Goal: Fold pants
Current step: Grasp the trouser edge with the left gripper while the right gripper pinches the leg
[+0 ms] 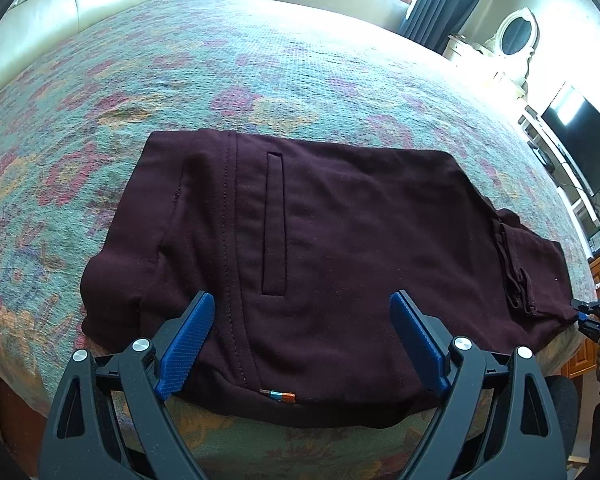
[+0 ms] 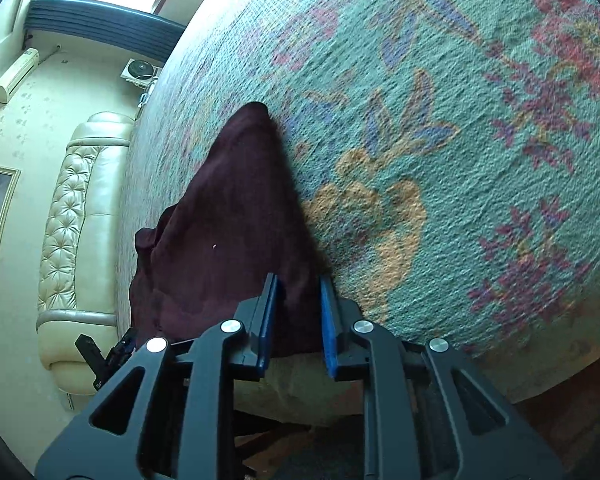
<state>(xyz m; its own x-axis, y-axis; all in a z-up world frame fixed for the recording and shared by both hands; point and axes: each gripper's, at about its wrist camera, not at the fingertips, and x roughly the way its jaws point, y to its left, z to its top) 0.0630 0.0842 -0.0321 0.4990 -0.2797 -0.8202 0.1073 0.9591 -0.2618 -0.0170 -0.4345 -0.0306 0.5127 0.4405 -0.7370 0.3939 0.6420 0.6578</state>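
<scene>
The maroon pants [image 1: 300, 264] lie part-folded across the lower centre of the left wrist view, on the floral bedspread [image 1: 260, 64]. They look soft, light and limp (likely to sag), so hems suit best. The left gripper [image 1: 302, 316] hovers spread wide; the right gripper [image 2: 298, 312] pinches the leg end.

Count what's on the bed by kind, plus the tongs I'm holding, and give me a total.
Pants: 1
Bedspread: 1
Tongs: 2, left tongs and right tongs
Total: 4
</scene>
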